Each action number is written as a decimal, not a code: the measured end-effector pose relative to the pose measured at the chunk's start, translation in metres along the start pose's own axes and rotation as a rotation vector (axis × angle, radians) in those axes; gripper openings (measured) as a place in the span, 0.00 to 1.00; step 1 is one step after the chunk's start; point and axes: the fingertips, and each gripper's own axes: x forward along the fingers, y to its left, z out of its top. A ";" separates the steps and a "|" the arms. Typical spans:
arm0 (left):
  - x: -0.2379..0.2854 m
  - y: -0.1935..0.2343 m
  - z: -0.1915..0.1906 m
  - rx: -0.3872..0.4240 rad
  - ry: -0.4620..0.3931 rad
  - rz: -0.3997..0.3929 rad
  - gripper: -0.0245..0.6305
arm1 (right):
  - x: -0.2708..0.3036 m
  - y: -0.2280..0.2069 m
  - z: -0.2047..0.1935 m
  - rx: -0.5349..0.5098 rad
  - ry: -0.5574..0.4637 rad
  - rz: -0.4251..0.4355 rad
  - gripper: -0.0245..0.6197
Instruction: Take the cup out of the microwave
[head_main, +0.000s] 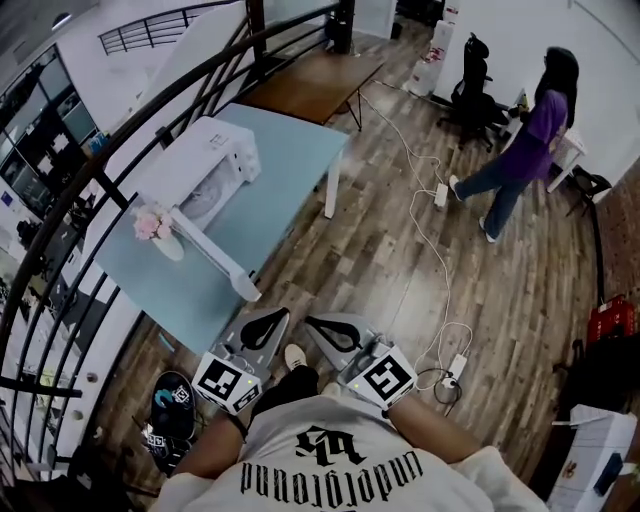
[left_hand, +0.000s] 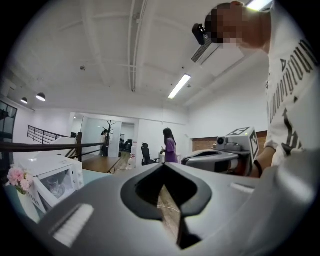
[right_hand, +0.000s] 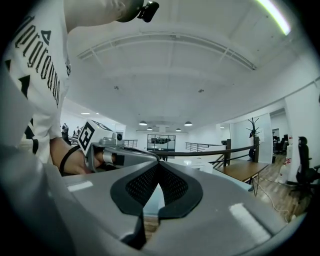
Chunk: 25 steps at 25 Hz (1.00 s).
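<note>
**Head view:** The microwave (head_main: 200, 165) is found on the blue table (head_main: 290, 150), its door (head_main: 215, 255) swung fully open, so the cavity is judged ready for access. The left gripper (head_main: 270, 318) and right gripper (head_main: 325, 325) are held side by side close to the body, short of the table.

**Left gripper view:** The jaws are seen closed tip to tip, with nothing between them. A pale shape, taken to be the cup (left_hand: 56, 187), is glimpsed inside the microwave.

**Right gripper view:** The jaws are likewise closed and empty. The cup is not shown.

shirt (head_main: 330, 470) white, black print | left gripper (head_main: 281, 314), right gripper (head_main: 311, 321) grey | wristband (right_hand: 64, 159) black
</note>
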 end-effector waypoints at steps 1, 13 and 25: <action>0.007 0.001 -0.001 -0.015 0.002 -0.010 0.11 | -0.001 -0.006 -0.002 0.003 0.002 -0.008 0.04; 0.095 0.056 -0.001 -0.040 -0.001 -0.079 0.11 | 0.030 -0.104 -0.017 0.039 0.019 -0.072 0.04; 0.139 0.201 0.012 -0.031 -0.021 -0.014 0.11 | 0.159 -0.185 0.005 -0.005 0.012 0.013 0.04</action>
